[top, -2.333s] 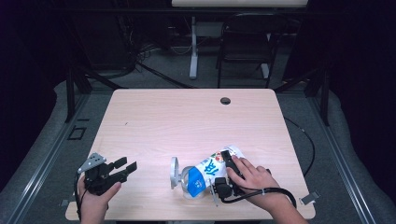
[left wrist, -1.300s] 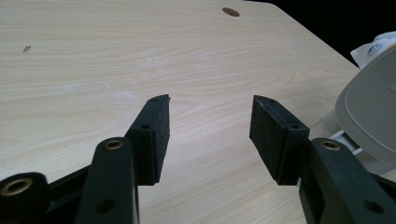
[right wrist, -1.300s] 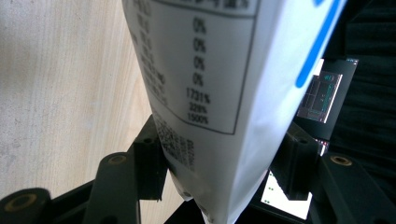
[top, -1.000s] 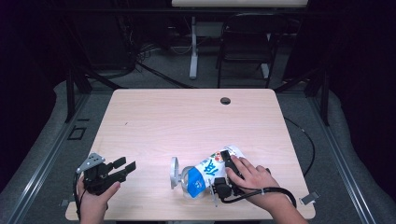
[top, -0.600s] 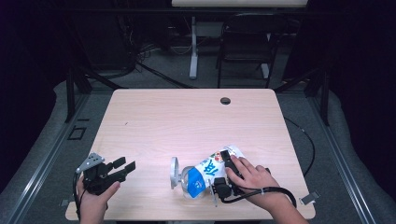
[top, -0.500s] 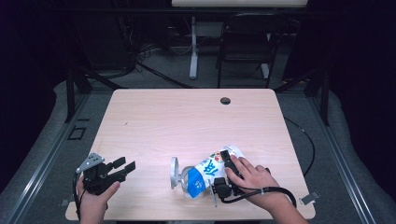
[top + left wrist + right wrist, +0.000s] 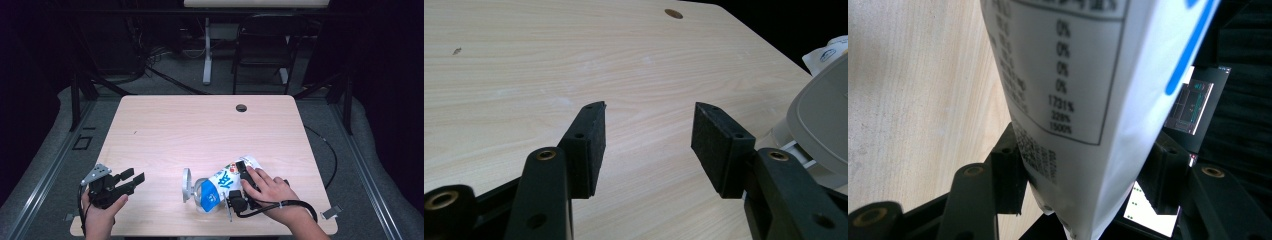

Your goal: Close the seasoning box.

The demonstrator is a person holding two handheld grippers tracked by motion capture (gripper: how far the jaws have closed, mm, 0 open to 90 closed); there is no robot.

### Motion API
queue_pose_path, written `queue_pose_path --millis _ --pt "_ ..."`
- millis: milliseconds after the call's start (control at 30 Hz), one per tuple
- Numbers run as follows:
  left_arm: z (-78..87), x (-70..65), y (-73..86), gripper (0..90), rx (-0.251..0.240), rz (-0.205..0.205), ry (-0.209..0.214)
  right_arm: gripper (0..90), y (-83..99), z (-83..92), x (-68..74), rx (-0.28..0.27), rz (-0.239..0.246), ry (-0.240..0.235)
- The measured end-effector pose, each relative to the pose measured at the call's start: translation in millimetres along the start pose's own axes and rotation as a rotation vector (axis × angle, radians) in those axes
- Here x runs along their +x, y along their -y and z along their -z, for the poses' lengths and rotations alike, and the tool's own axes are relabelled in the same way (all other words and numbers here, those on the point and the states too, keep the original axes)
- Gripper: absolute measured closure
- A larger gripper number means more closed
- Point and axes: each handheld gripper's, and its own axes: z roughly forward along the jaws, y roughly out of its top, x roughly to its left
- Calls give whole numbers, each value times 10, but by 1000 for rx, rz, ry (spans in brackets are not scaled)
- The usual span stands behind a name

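A white and blue printed pouch [image 7: 226, 181] lies on its side near the front edge of the wooden table [image 7: 200, 130]. My right gripper [image 7: 235, 186] is across it, a hand on top. In the right gripper view the pouch [image 7: 1073, 75] spans the gap between the jaws, and the right gripper [image 7: 1083, 165] is shut on it. A round grey disc [image 7: 186, 184] stands on edge at the pouch's left end; the left gripper view shows the disc [image 7: 824, 115] at its right. My left gripper [image 7: 132, 176] rests at the front left corner, its jaws open and bare [image 7: 649, 130].
A small round hole [image 7: 241, 107] sits near the table's far edge. A dark chair [image 7: 262, 45] and a white stand [image 7: 207, 55] are on the floor beyond the table. Bare wood stretches between the two grippers.
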Motion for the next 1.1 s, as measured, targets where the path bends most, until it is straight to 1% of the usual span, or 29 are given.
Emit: queue_pose_path --millis 100,200,300,400,433,733,1033,1067,1100 --pt "0 1 0 484 4 -1 1 450 1 -3 2 -4 -2 -1" --pt "0 0 -1 484 4 -2 1 450 -8 10 -13 12 16 1" --pt "2 0 -2 484 2 -1 1 450 -1 -6 -2 -9 0 -2" --pt "2 0 -1 484 -1 -1 -1 450 -4 -1 -8 -2 6 -3" --pt "2 0 -1 484 0 0 -1 450 -10 8 -17 12 18 -3" --pt "7 2 -3 484 -2 -1 -3 450 -14 12 -19 16 26 1" --pt "20 11 -5 484 -1 3 -3 451 -17 8 -20 16 30 -3" --pt "20 13 -4 484 -1 3 -3 451 -12 -1 -12 1 17 -3" --pt "19 13 -3 484 -4 3 -2 450 -12 -2 -13 2 17 -4"
